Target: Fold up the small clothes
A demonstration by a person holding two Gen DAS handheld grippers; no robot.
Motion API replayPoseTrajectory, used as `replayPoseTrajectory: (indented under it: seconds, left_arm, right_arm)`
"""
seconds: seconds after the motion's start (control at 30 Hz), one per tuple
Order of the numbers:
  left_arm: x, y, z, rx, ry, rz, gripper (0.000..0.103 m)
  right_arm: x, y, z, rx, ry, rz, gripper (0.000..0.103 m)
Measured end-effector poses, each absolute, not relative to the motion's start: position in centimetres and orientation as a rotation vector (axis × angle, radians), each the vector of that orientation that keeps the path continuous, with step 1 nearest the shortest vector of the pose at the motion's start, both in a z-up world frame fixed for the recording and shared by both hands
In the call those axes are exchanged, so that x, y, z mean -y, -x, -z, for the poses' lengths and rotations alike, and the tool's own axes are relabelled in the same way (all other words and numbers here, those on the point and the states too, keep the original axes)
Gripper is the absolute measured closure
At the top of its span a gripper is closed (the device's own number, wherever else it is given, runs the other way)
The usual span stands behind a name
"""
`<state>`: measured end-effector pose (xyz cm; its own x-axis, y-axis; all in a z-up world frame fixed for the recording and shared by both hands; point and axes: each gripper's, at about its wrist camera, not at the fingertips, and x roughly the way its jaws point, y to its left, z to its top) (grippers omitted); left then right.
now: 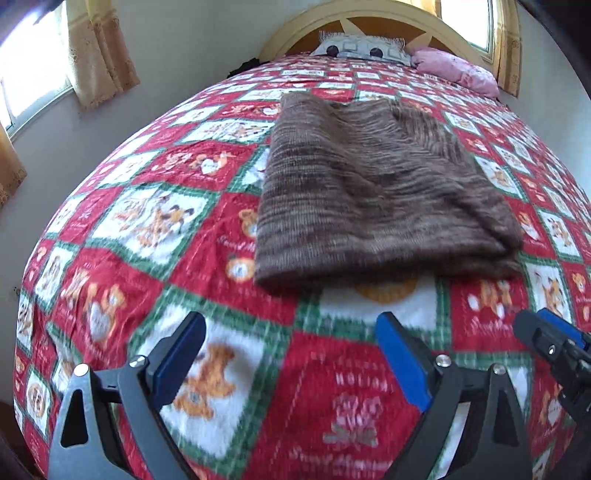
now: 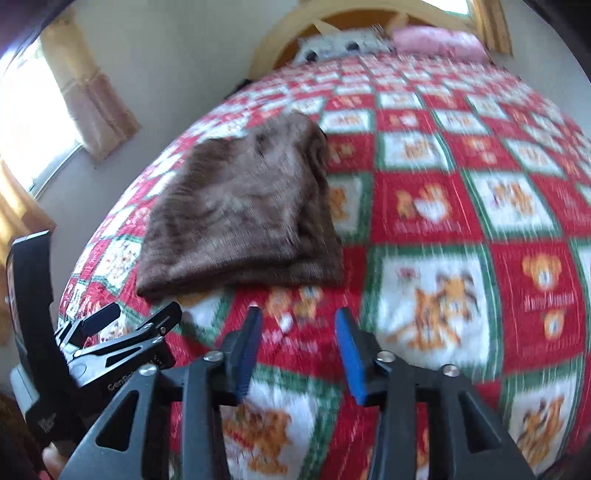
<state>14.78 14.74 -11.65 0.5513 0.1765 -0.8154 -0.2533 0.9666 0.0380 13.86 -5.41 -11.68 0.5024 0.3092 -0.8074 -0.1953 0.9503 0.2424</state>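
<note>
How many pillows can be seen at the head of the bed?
2. A grey-and-white patterned pillow lies against the middle of the headboard. A pink pillow lies to its right, near the curtain. The bedspread may hide others.

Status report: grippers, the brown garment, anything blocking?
Left gripper open, empty. Right gripper open, empty. Brown striped knit garment folded on red checked bedspread. Nothing blocking.

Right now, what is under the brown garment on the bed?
The brown garment lies folded on the red-and-white teddy quilt, which shows all round it. Anything between them is covered and cannot be seen.
</note>
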Motion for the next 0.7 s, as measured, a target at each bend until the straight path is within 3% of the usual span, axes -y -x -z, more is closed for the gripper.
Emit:
replayPoseTrajectory:
  seconds: [0.3,0.47,0.53,0.6,0.7]
  left_arm:
    - [-13.3,-9.8,8.0,-0.901,0.075,-0.177,0.007]
    - [-12.9,-7.7,3.8,-0.792,0.080,-0.157,0.007]
    - [-12.7,-6.7,1.8,-0.720,0.082,-0.155,0.000]
    - [-12.3,-5.5,0.0,-0.644,0.060,-0.164,0.000]
    - [-11.6,-4.1,-2.0,-0.546,0.015,-0.190,0.000]
  right_arm:
    - [7.1,-9.4,9.2,-0.999,-0.040,-0.209,0.051]
    - [7.3,-5.9,5.7,-0.858,0.026,-0.172,0.051]
    - [7.5,-4.6,3.7,-0.790,0.029,-0.177,0.050]
    - [7.7,-3.2,1.9,-0.717,0.040,-0.172,0.050]
    - [7.9,-1.4,-0.8,-0.595,0.053,-0.158,0.032]
